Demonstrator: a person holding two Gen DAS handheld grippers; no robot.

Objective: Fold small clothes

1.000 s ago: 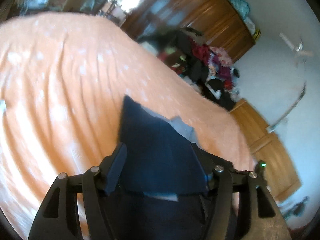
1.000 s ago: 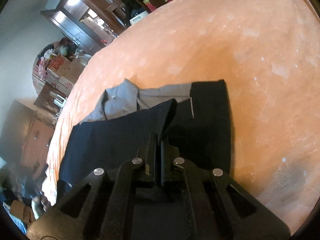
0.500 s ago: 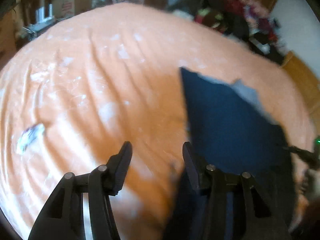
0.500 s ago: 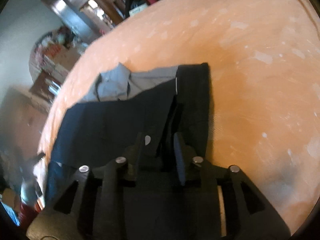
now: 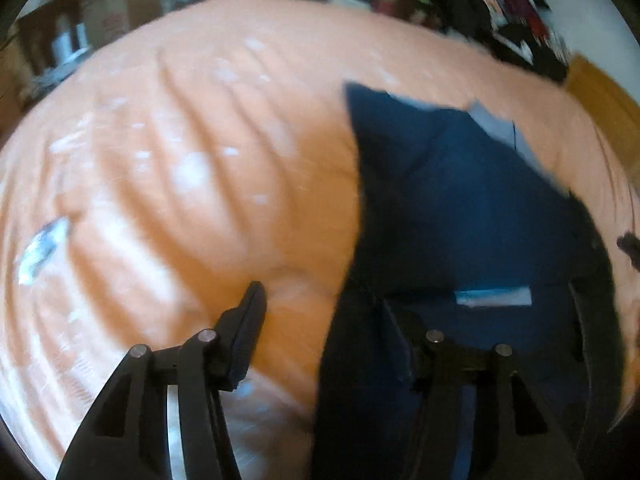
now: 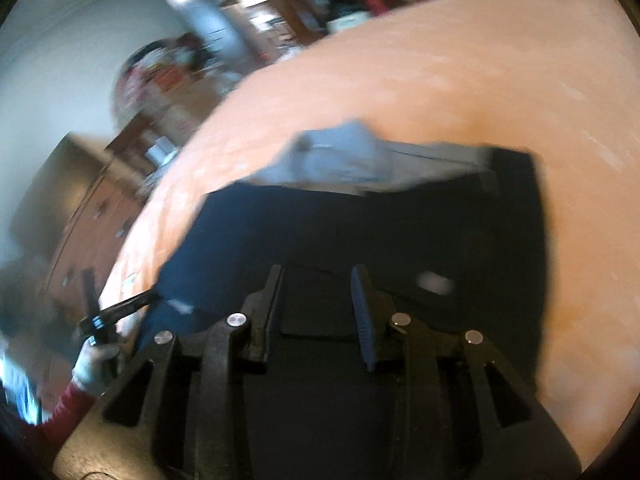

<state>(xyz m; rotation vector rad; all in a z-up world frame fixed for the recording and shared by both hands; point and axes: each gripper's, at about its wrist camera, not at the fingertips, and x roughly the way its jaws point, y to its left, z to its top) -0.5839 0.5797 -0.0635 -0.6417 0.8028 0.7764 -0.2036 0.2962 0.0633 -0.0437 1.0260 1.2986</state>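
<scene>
An orange bedspread point(image 5: 192, 184) fills both views, with wooden cabinets point(image 6: 92, 216) and piled clothes point(image 5: 500, 12) (blurred) along the upper edges. The dark navy garment point(image 5: 460, 208) lies flat at right of the left view, grey lining showing at its top edge. The left claw point(image 5: 320, 312) gapes wide, one finger over bare bedspread, the other over the cloth. The right claw point(image 6: 316, 284) is released, parted above the garment.

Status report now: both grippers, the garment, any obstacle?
Left gripper open, right gripper open. Dark navy garment released, lying on orange bedspread. No obstacle visible.
</scene>
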